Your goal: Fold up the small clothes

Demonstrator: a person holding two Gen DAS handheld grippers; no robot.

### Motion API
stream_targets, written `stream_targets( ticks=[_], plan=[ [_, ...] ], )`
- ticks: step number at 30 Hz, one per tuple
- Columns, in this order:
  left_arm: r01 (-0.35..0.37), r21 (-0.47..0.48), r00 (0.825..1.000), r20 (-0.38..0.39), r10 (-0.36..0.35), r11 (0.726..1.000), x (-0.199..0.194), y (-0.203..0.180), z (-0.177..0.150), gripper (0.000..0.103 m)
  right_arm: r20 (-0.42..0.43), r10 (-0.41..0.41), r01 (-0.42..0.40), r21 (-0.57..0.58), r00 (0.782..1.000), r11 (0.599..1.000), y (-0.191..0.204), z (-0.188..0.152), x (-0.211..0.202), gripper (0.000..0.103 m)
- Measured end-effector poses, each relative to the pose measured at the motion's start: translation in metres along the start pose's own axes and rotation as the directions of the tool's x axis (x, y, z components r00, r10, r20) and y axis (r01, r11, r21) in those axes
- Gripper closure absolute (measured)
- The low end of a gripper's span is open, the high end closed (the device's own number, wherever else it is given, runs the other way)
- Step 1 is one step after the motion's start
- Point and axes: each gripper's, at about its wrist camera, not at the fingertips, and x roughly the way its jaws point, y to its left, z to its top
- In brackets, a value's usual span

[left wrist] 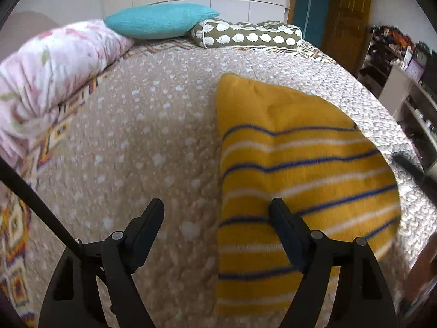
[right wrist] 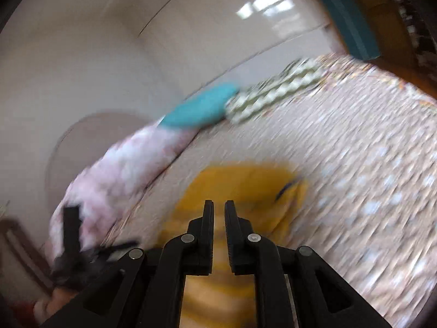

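Observation:
A yellow knitted garment with blue and white stripes lies folded flat on the beige dotted bedspread. My left gripper hangs open and wide over the garment's left edge. Its right finger is above the stripes, its left finger above bare bedspread, and nothing is between them. In the blurred right wrist view the same garment lies just ahead of and below my right gripper. Its jaws stand a narrow gap apart with no cloth pinched between the pads.
A pink floral duvet is bundled at the bed's left. A teal cushion and an olive patterned bolster lie at the far edge by the wall. Shelves stand beyond the bed's right side. A black rod crosses the lower left.

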Motion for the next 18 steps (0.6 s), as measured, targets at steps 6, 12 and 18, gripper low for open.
stream_targets(
  ticks=[6, 12, 18],
  plan=[
    [0.085, -0.058, 0.994, -0.059, -0.088, 0.995, -0.012, 0.023, -0.036, 0.024, -0.114, -0.094, 0.11, 0.144, 0.989, 0.983, -0.027, -0.052, -0.014, 0.092],
    [0.074, -0.048, 0.996, -0.048, -0.076, 0.996, -0.032, 0.037, -0.066, 0.024, -0.121, -0.27, 0.282, 0.101, 0.955, 0.954, -0.017, -0.057, -0.048, 0.087],
    [-0.01, -0.038, 1.0, -0.03, 0.009, 0.999, -0.027, 0.042, -0.092, 0.024, -0.076, -0.278, 0.27, -0.102, 0.958, 0.958, 0.047, -0.044, -0.033, 0.087]
  ],
)
